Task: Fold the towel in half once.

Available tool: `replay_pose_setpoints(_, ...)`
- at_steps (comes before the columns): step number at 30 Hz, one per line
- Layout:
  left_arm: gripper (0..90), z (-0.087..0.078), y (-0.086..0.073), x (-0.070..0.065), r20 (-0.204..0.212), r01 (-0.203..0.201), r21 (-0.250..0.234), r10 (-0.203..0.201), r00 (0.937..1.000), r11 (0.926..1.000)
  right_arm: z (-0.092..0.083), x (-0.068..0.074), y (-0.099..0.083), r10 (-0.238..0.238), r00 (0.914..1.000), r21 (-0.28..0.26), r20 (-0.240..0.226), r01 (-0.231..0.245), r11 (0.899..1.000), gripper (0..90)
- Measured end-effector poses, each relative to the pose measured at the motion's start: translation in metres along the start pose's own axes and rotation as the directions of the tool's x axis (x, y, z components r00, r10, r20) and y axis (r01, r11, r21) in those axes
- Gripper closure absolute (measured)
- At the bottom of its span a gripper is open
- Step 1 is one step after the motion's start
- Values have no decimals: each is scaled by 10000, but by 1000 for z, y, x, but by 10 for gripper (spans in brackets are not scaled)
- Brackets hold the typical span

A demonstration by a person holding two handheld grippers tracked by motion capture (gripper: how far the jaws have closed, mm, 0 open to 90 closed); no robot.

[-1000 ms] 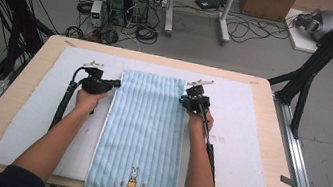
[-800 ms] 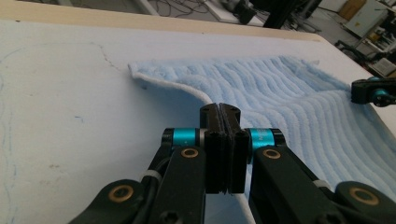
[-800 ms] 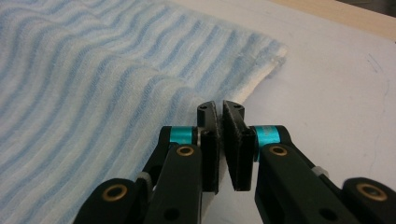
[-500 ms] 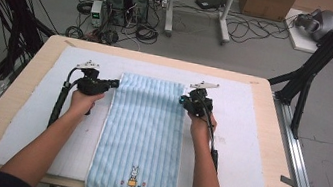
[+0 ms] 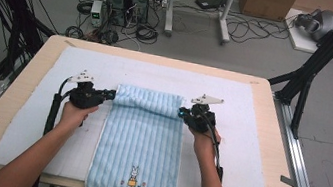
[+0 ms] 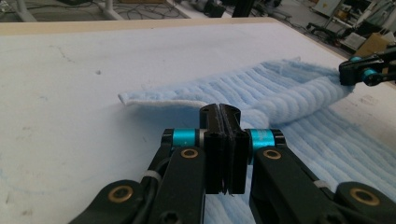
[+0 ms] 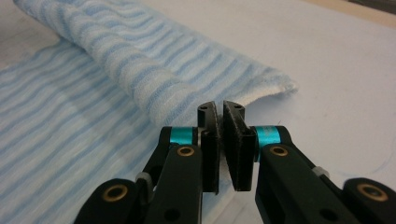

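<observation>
**Towel fold under way, far edge lifted**

I have a corner of the towel (image 5: 139, 140) in each hand. My left gripper (image 5: 109, 95) has its fingers (image 6: 215, 140) pressed together on the far left corner, and my right gripper (image 5: 182, 112) has its fingers (image 7: 236, 140) pinched on the far right corner with only a thin slit showing between them. The far edge is off the mat (image 5: 246, 151) and curled toward me as a soft roll, so the fold has begun but is far from finished, by my judgement: most of the towel lies flat, its near end with the little rabbit picture (image 5: 133, 177) hanging at the table (image 5: 21, 68) edge closest to me. What is left is to carry the two corners over to the near end, lay them down square and let go.

The towel is pale blue terry with raised lengthwise ribs, thick and limp, with a white hem along its edge. The mat under it is a white, slightly fuzzy sheet, and the table is light wood with rounded corners.
</observation>
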State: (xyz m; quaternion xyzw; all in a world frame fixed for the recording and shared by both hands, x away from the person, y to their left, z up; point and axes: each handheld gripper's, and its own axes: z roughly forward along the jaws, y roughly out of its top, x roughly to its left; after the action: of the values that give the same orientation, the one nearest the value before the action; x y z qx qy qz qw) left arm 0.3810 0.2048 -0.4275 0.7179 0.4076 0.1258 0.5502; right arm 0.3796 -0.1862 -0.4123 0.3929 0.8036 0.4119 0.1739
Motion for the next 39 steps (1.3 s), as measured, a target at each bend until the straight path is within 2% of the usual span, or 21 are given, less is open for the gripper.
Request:
replay_pose_setpoints(1,880,-2,-3,-1,41,17,67,-18,10000,10000,-1,1,-2,69,9999,264,-73,-67,9996,851)
replay_pose_setpoints(4,880,-9,-10,-5,183,34,96,-36,9998,9999,-8,8,-8,28,9999,184,-150,-26,9998,852)
replay_pose_setpoints(10,880,-21,-20,-16,544,-104,474,78,9985,9988,-19,15,-21,53,9994,338,-339,-41,9994,851)
replay_pose_setpoints(13,870,-24,-28,-18,436,-121,570,96,9990,9983,-19,17,-29,98,9990,551,-432,-74,9985,829)
replay_pose_setpoints(14,809,-24,-29,-18,215,-16,495,5,9998,9988,-18,18,-32,43,9994,571,-350,-23,9984,780)
replay_pose_setpoints(16,609,-23,-29,-15,-131,263,368,-258,9996,9990,-18,17,-36,303,9991,385,-306,-291,9988,658)
replay_pose_setpoints(17,558,-23,-29,-13,-443,244,206,-235,9987,9995,-19,15,-37,426,9987,282,-296,-418,9987,625)
replay_pose_setpoints(18,485,-23,-29,-13,-519,245,139,-238,9984,9996,-23,14,-36,533,9985,31,-146,-533,9986,568)
replay_pose_setpoints(19,455,-22,-29,-12,-625,262,88,-256,9977,9996,-25,13,-36,577,9983,-68,-109,-578,9983,540)
replay_pose_setpoints(21,419,-20,-29,-11,-759,200,159,-187,9969,9997,-30,11,-35,667,9977,-377,115,-662,9971,478)
replay_pose_setpoints(26,350,-15,-25,-7,-813,495,265,-472,9956,9984,-32,5,-37,821,9955,-384,484,-802,9960,373)
replay_pose_setpoints(29,273,-11,-16,-3,-823,1065,149,-1049,9911,9942,-32,3,-38,934,9942,-429,536,-911,9949,320)
replay_pose_setpoints(31,236,-5,-10,0,-1008,1215,75,-1201,9876,9926,-32,2,-38,902,9945,-453,534,-878,9951,308)
replay_pose_setpoints(33,197,3,-4,3,-1069,1197,305,-1159,9875,9923,-33,1,-39,914,9943,-445,551,-890,9950,287)
replay_pose_setpoints(39,208,28,9,9,-1460,1055,1010,-902,9852,9893,-33,-3,-41,959,9946,-430,395,-942,9946,259)
